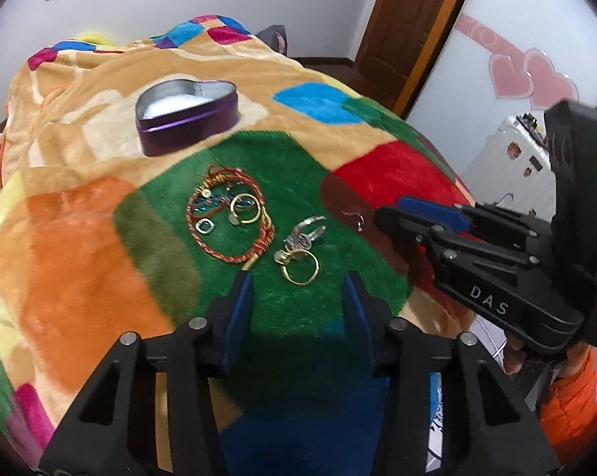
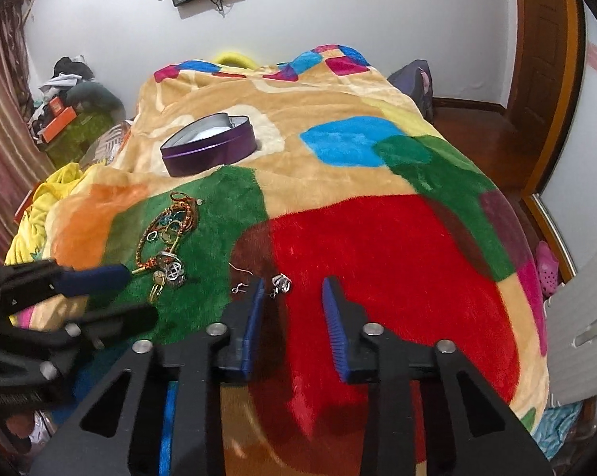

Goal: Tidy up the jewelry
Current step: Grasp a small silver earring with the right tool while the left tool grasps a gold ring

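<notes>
Left gripper [image 1: 298, 281] released, jaws wide, hovering over the green patch of a patchwork blanket [image 1: 80, 246]; nothing between the blue pads [image 1: 240, 309]. Just ahead of its tips, a gold ring [image 1: 300, 271], touching a silver charm [image 1: 304, 234] beyond it. Left of those, a red cord bracelet [image 1: 229, 218] coiled around a gold hoop [image 1: 244, 208], a small square silver ring [image 1: 205, 225] and some blue-green bits too tangled to tell apart; gold clasp end of the cord close to the left pad's tip. Farther back, on the tan patch, a purple heart tin [image 1: 187, 117], lid off, white lining inside, well apart from the pile. Near the edge of the red patch, a thin wire hook [image 1: 356, 220]. Right gripper [image 2: 294, 289] also released, jaws apart, low over the red patch; a small silver earring [image 2: 280, 283] lying just ahead between the pad tips, a hook earring [image 2: 240, 283] just beside the left-hand pad [image 2: 254, 317]. Seen from the left wrist, right gripper [image 1: 381, 218] reaching in from the side, marked DAS, held by a hand in an orange sleeve [image 1: 572, 392]. Beyond the bed, white wall, wooden door [image 1: 413, 20], pink heart decals [image 1: 528, 75]
</notes>
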`<state>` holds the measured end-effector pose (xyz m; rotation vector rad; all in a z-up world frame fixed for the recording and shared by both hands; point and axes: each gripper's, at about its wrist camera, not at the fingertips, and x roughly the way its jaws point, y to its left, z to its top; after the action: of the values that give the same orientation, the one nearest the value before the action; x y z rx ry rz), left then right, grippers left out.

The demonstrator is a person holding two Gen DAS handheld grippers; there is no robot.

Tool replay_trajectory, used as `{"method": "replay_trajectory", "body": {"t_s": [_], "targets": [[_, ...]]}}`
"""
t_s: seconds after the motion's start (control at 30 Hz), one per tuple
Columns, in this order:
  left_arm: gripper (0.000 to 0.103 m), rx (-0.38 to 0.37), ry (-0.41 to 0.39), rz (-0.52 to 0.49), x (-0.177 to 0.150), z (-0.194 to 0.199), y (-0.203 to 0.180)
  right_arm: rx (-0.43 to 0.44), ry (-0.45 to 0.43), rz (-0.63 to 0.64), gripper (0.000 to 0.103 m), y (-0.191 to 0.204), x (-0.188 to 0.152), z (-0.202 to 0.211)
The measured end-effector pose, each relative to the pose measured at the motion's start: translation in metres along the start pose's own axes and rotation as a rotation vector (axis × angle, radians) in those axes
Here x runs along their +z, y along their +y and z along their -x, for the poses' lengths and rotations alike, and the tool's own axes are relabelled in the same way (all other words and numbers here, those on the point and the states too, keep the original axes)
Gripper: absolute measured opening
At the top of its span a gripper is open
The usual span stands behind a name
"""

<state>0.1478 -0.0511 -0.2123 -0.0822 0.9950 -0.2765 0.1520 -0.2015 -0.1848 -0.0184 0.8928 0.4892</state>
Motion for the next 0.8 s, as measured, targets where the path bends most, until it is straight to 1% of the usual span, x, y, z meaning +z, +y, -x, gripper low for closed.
{"method": "replay_trajectory", "body": {"t_s": [0.1,0.27,0.47,0.57,0.67,0.8], "targets": [[0.044,-0.007,-0.001,0.000,0.001,-0.003,0.001,0.009,0.002,0.007,0.018,0.002,0.001,-0.003],[0.032,-0.027,0.008,0.022,0.005,-0.006,0.005,0.021,0.005,0.018,0.013,0.004,0.003,-0.007],[0.031,-0.018,0.011,0.036,0.008,-0.012,0.006,0.032,0.007,0.028,0.010,0.007,0.001,-0.009],[0.022,-0.008,0.003,0.041,0.009,-0.013,0.008,0.040,0.007,0.025,0.010,0.007,0.000,-0.008],[0.022,-0.020,-0.004,0.052,0.008,-0.012,0.011,0.042,0.007,0.027,0.010,0.007,0.001,-0.007],[0.022,-0.004,-0.018,0.033,0.008,-0.007,0.007,0.042,0.000,0.034,0.010,0.010,0.002,-0.003]]}}
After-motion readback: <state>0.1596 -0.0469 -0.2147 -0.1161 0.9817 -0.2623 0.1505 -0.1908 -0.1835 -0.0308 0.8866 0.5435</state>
